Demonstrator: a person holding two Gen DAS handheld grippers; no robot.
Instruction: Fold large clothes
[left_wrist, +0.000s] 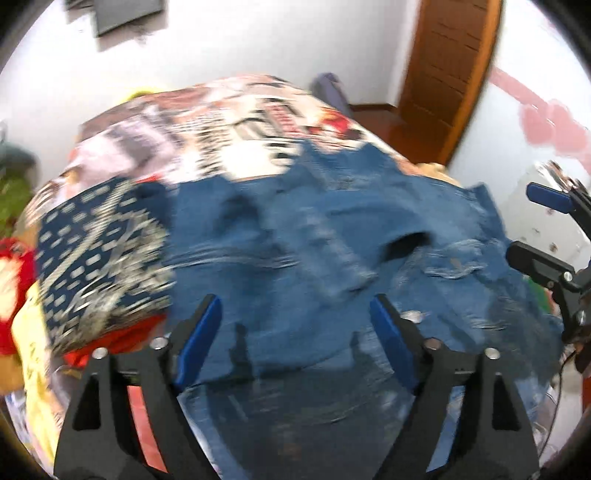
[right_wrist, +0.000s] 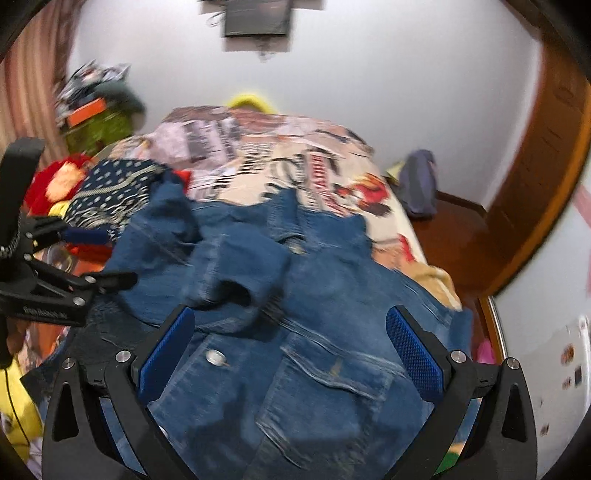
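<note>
A blue denim jacket (left_wrist: 303, 266) lies spread on the bed, a sleeve folded across its middle (right_wrist: 236, 266). It shows in the right wrist view (right_wrist: 332, 369) with a metal button and a chest pocket. My left gripper (left_wrist: 295, 310) is open and empty just above the jacket's near part. My right gripper (right_wrist: 291, 325) is open and empty above the jacket's front. The right gripper shows at the right edge of the left wrist view (left_wrist: 539, 229). The left gripper shows at the left of the right wrist view (right_wrist: 99, 258).
The bed has a printed cover (right_wrist: 266, 162). A pile of clothes, a dark dotted garment (left_wrist: 96, 258) and red and yellow ones (right_wrist: 55, 184), lies left of the jacket. A wooden door (left_wrist: 443, 74) and floor are at the right.
</note>
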